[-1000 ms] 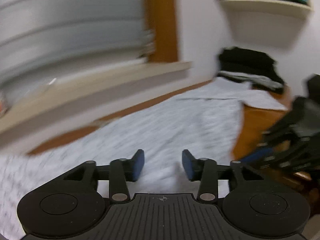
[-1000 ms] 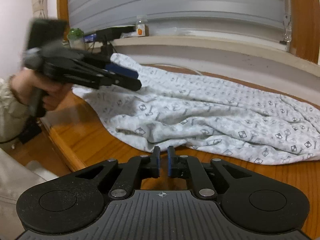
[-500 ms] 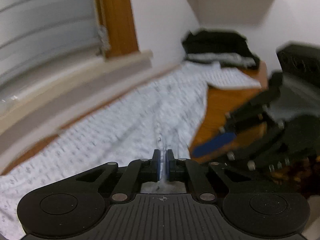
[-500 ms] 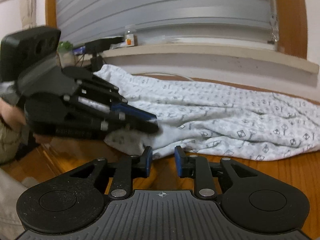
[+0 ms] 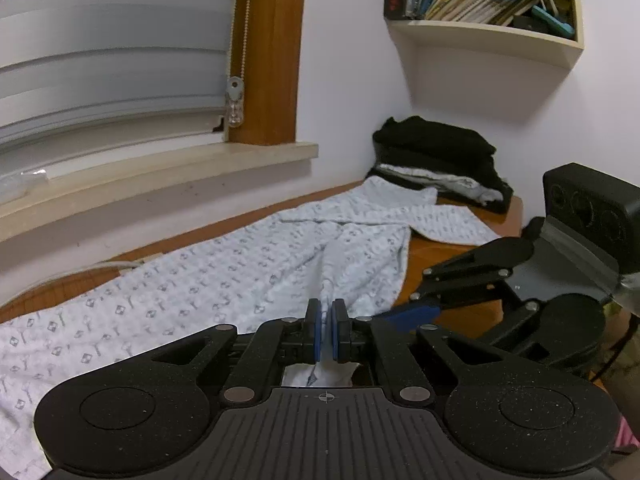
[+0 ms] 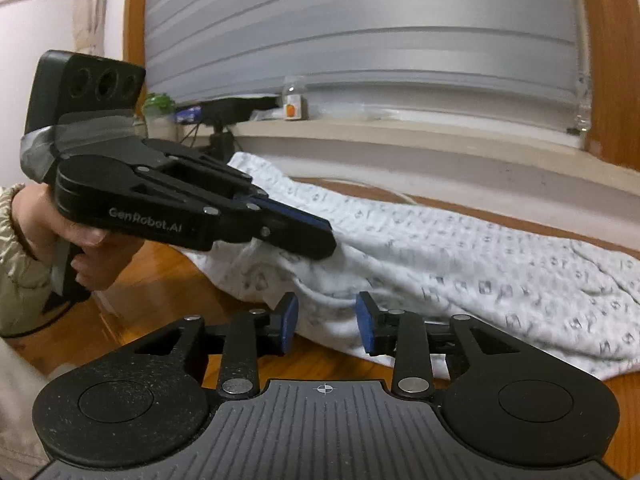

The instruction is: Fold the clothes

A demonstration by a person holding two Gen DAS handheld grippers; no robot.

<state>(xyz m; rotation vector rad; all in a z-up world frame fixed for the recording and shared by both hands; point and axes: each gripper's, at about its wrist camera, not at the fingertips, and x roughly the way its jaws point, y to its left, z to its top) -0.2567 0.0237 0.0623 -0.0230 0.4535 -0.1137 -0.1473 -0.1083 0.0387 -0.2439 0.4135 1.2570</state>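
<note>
- The person's left hand (image 6: 80,252), at the far left of the right wrist view, grips the handle of the black left gripper (image 5: 325,334).
- The left gripper's blue-padded fingers (image 5: 313,334) are narrow, pinched on a raised fold of the pale patterned cotton garment (image 5: 248,276) at its near edge; the cloth shows between the pads.
- The garment lies spread lengthwise along the brown wooden bench (image 6: 160,276), from below the window at the left to the far right corner, wrinkled through its middle, with its near edge by the bench's front rim.
- The black right gripper (image 6: 326,322) hovers just at that near edge; its fingers (image 6: 289,322) stand wide apart with the hem between them, not closed on it.
- Behind the garment runs a cream window sill (image 5: 160,172) under a grey slatted roller blind (image 6: 360,40), with a small clear jar (image 6: 295,102) standing on the sill.
- At the far right end of the bench a stack of folded black and grey clothes (image 5: 436,160) sits against the wall, touching the garment's end.
- Above the stack hangs a cream wall shelf (image 5: 492,40) filled with books.
</note>
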